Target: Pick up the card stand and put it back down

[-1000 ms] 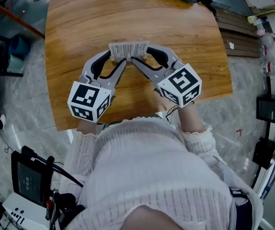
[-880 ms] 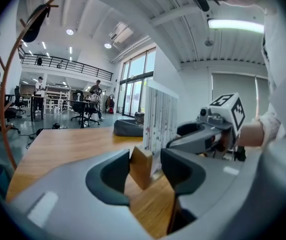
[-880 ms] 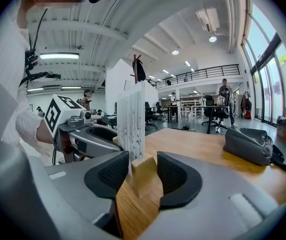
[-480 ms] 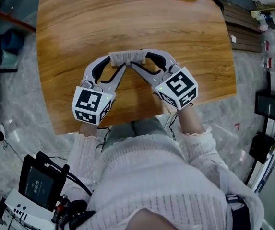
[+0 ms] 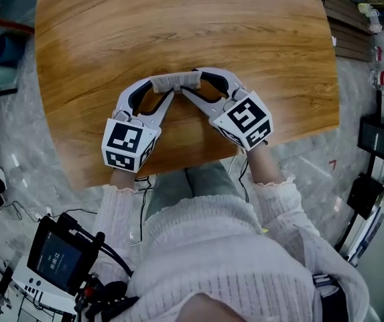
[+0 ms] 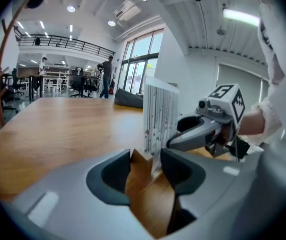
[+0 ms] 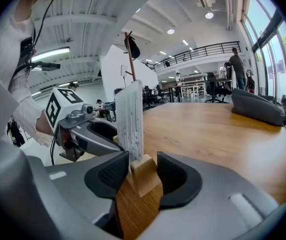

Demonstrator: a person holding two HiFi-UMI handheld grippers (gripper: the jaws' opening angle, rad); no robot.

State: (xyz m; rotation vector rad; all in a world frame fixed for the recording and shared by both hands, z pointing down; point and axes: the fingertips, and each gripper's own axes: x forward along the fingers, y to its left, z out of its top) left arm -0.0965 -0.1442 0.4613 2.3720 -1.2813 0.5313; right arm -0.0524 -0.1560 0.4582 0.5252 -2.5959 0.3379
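The card stand (image 5: 176, 80) is a small wooden base with an upright white card printed with fine lines. It sits near the table's front middle, held from both ends. My left gripper (image 5: 163, 86) comes in from the left, its pads shut on the stand's wooden end (image 6: 142, 160). The right gripper (image 5: 190, 84) comes in from the right, shut on the other wooden end (image 7: 142, 173). The card (image 7: 130, 116) stands upright between the two grippers. I cannot tell whether the base rests on the table or hangs just above it.
The wooden table (image 5: 178, 19) stretches away beyond the stand, with its front edge close to the person's lap. A dark bag (image 7: 257, 106) lies at the far side. A device with a screen (image 5: 54, 260) stands on the floor at lower left.
Both grippers stay closed on the stand's ends. The pair and the stand sit slightly lower in the head view, and the card now looks narrower from above.
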